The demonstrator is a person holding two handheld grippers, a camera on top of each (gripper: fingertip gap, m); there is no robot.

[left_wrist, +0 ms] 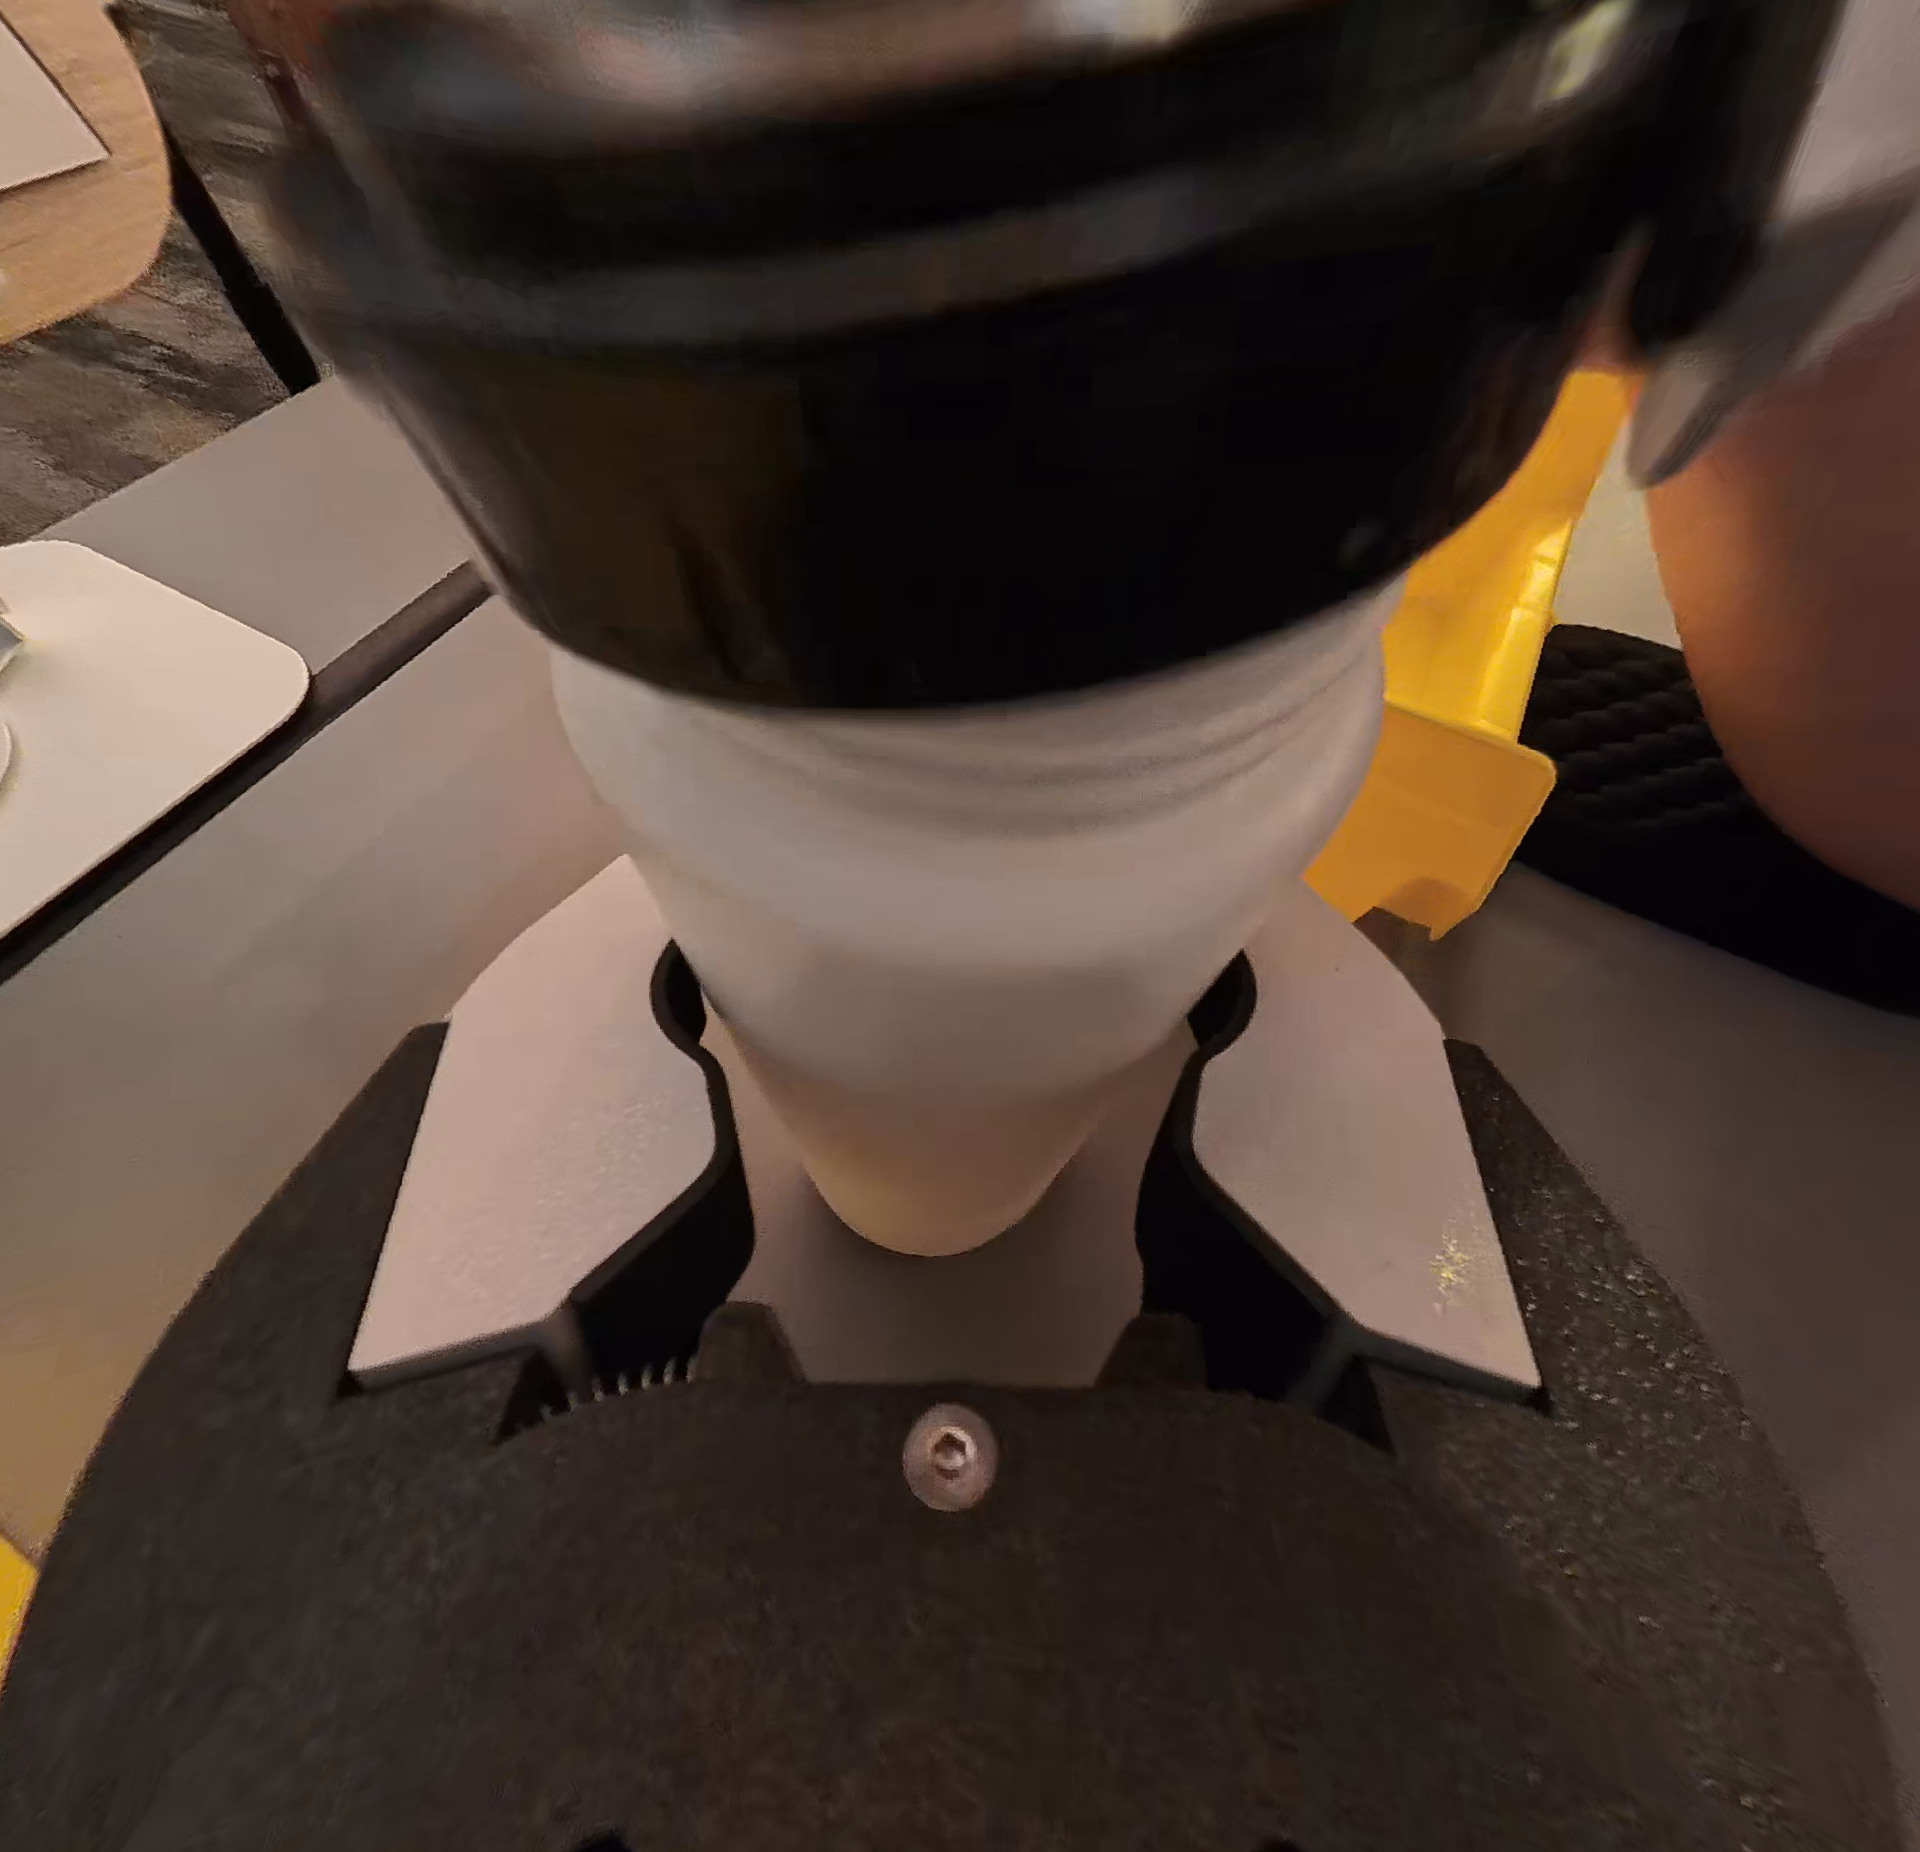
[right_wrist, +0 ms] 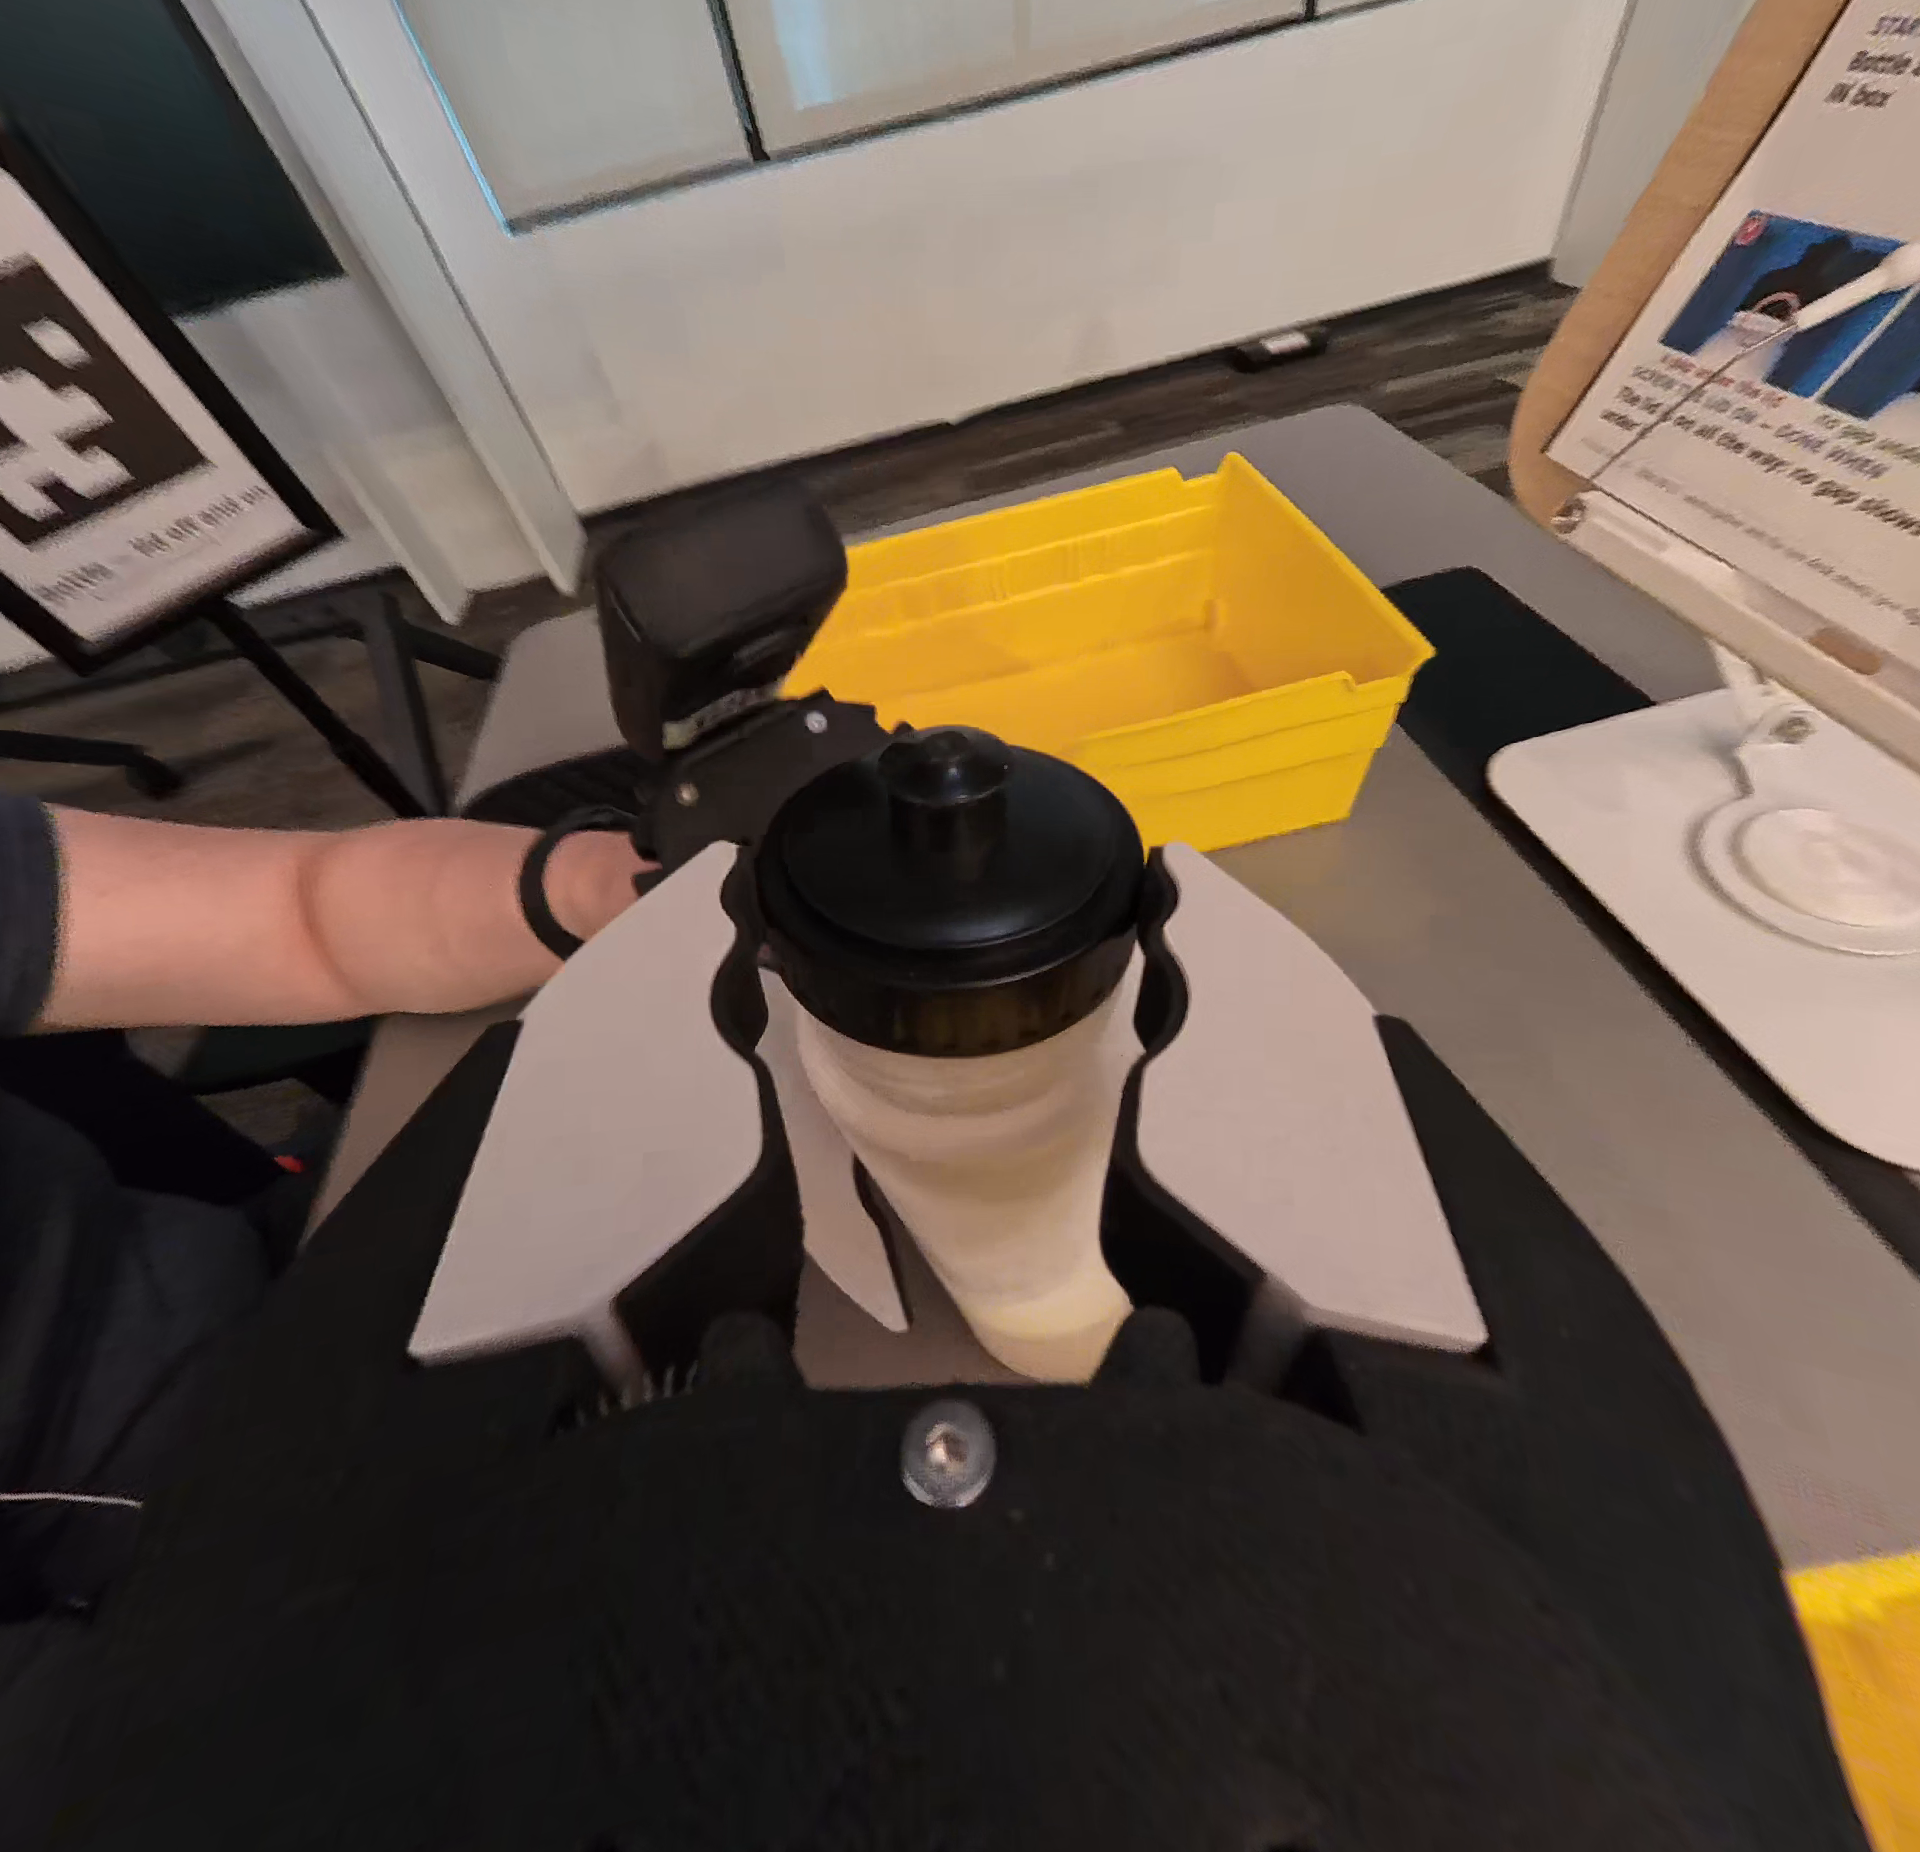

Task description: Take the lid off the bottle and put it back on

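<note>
The white bottle (right_wrist: 966, 1179) stands upright on the grey table (right_wrist: 1558, 1127) with its black lid (right_wrist: 940, 898) seated on top, and everything else is placed here relative to that bottle.

Just behind it sits an open yellow bin (right_wrist: 1143, 649), close enough that its near wall shows right over the lid. To the bottle's right lie a black mat (right_wrist: 1496, 659) and a white stand base (right_wrist: 1704, 867) carrying a board with a printed sheet (right_wrist: 1766, 368). To its left, a person's forearm (right_wrist: 312, 919) reaches in, holding the left gripper (right_wrist: 748, 763), whose black body crowds the lid on that side. A framed black-and-white marker sign (right_wrist: 94, 431) stands on the floor farther left, off the table.

The right gripper (right_wrist: 951, 929) has its fingers pressed against the lid's rim on both sides, pinching it.

The left wrist view shows what that view hides: the left gripper (left_wrist: 951, 992) clamps the bottle (left_wrist: 966, 919) low on its narrow waist, jaws touching both flanks. The lid (left_wrist: 935, 400) looms blurred overhead there, and the yellow bin (left_wrist: 1455, 722) peeks out right of the bottle, with a white pad (left_wrist: 125, 711) on an adjoining surface to the left.

Open table remains in front of the bottle and to its right before the mat; the table's far edge lies just past the bin.
</note>
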